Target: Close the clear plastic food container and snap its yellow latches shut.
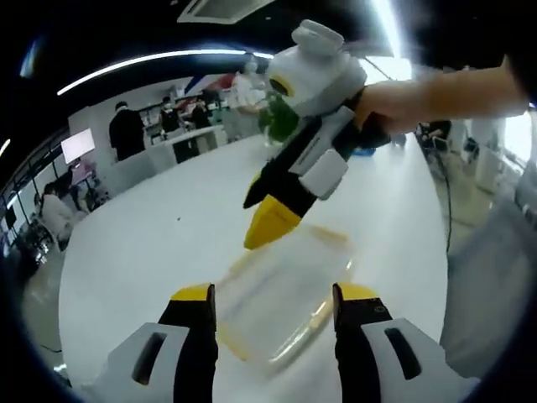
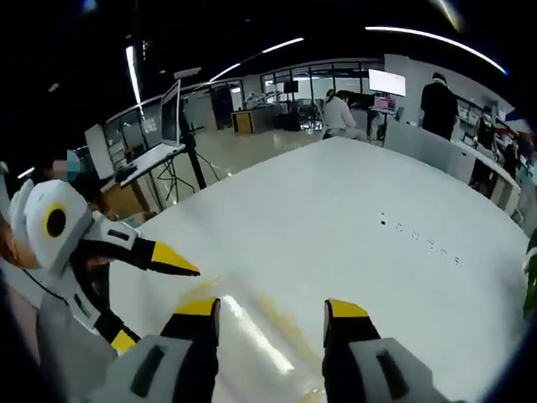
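The clear plastic food container [image 1: 289,281] lies flat on the white table [image 1: 151,235], with yellow latches [image 1: 323,312] along its edges. Whether its lid is fully down I cannot tell. My left gripper [image 1: 275,295] is open, its yellow-tipped jaws standing to either side of the container's near end. The right gripper [image 1: 270,225], held by a hand [image 1: 403,101], points down at the container's far edge. In the right gripper view my right gripper [image 2: 271,309] is open over the blurred container [image 2: 256,336], and the left gripper [image 2: 147,299] comes in from the left, jaws apart.
The white table [image 2: 377,201] stretches far ahead, with small dark marks [image 2: 419,237] on it. A green plant [image 1: 278,119] stands behind the right gripper. Desks, monitors and several people stand beyond the table's far edge.
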`<state>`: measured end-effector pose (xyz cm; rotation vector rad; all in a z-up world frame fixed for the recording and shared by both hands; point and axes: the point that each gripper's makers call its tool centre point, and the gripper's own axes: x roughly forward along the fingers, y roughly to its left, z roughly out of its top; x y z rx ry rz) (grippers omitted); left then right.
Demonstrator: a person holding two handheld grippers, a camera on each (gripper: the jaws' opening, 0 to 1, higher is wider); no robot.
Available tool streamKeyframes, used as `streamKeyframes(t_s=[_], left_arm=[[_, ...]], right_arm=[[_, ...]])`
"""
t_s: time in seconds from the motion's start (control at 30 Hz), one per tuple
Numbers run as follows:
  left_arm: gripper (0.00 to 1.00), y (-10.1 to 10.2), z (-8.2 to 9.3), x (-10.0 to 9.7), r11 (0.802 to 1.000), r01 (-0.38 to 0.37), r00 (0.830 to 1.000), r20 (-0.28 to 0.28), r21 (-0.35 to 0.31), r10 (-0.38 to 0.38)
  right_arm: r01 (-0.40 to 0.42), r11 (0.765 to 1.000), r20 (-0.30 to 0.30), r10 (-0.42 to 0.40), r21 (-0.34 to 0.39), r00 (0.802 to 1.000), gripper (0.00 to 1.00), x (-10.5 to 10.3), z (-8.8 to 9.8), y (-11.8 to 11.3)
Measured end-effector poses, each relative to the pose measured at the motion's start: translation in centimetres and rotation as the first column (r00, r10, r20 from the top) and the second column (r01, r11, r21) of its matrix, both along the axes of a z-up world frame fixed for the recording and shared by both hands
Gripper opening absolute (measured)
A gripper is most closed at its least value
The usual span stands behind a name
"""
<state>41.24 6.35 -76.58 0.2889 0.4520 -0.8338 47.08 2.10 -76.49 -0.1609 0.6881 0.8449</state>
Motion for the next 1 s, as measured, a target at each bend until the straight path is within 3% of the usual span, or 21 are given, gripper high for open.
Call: streamKeyframes(t_s=[0.1,0.23,0.4,0.53,0.73,1.0], left_arm=[[0.54,0.7,0.0,-0.1,1.0,-0.02,1.0,-0.012,-0.003,0.02],[0.53,1.8,0.9,0.2,0.993,-0.094,0.996,-0.017,-0.07,0.093],[0.53,2.9,0.7,0.3,0.99,-0.123,0.992,-0.024,-0.068,0.122],[0.53,3.2,0.6,0.2,0.986,-0.139,0.99,-0.044,-0.09,0.136],[0.53,3.2,-0.6,-0.4,0.988,-0.139,0.989,-0.067,-0.069,0.135],[0.54,2.4,-2.2,-1.6,0.994,-0.103,0.991,-0.092,-0.028,0.1]], right_arm=[[0.04,0.999,-0.005,-0.04,0.034,0.999,0.48,-1.0,0.3,-0.5],[0.083,0.995,0.016,-0.084,0.047,0.996,0.48,-2.2,0.5,-1.4],[0.127,0.99,0.058,-0.13,0.063,0.99,0.48,-2.7,0.6,-2.5],[0.157,0.982,0.035,-0.162,0.108,0.986,0.53,-3.3,0.3,-2.8],[0.177,0.979,0.012,-0.18,0.105,0.984,0.54,-4.8,-1.1,-3.3],[0.216,0.969,0.009,-0.218,0.118,0.976,0.54,-5.3,-1.7,-3.4]])
